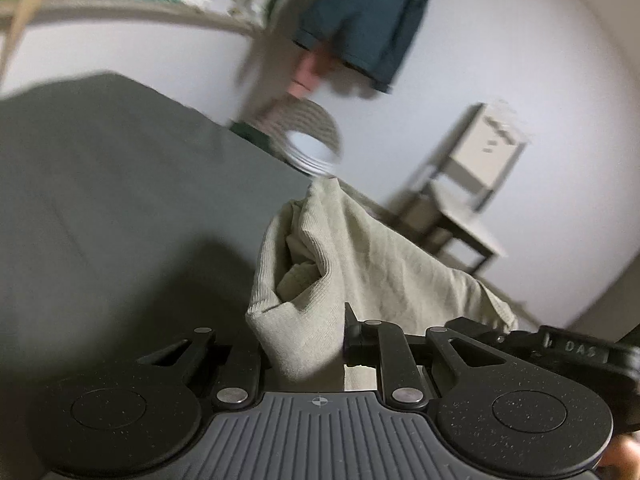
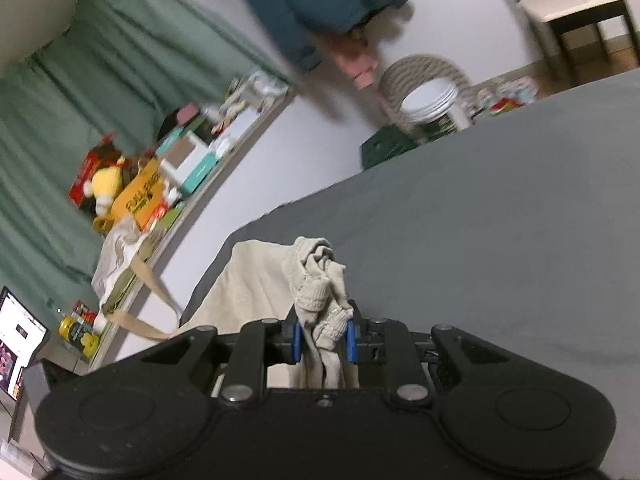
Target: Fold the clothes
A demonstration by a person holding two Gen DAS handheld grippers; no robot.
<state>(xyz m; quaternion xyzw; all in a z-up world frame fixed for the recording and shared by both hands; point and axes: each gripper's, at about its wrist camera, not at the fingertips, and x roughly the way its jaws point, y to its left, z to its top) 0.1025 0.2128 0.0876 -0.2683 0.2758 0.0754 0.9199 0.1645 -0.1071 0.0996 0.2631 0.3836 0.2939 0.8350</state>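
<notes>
The left gripper [image 1: 304, 344] is clamped on a bunched edge of the beige garment [image 1: 340, 248]. In the left wrist view the cloth fills the narrow gap between the two black fingers [image 1: 360, 340] and rises out of it as a thick folded ridge, then spreads away to the right in a sloping sheet. The garment hangs above the grey bedsheet [image 1: 120, 200], which lies to the left and below.

The right gripper [image 2: 323, 340] is closed on another gathered part of the same garment [image 2: 316, 280]. The blue pads [image 2: 297, 340] press on the cloth from both sides, and a crumpled knot of ribbed hem sticks up just past them. A flatter stretch of the fabric falls away to the left of the fingers, over the edge of the grey bedsheet [image 2: 480, 220] that spreads to the right.

Farther off, both views are blurred. A dark teal cloth [image 2: 312, 0] hangs on the white wall, with a woven basket [image 2: 424, 72] holding white plates beneath it. A cluttered shelf [image 2: 168, 168] runs along the wall in front of a green curtain [image 2: 100, 80], and a pale chair [image 1: 472, 184] stands beside the bed.
</notes>
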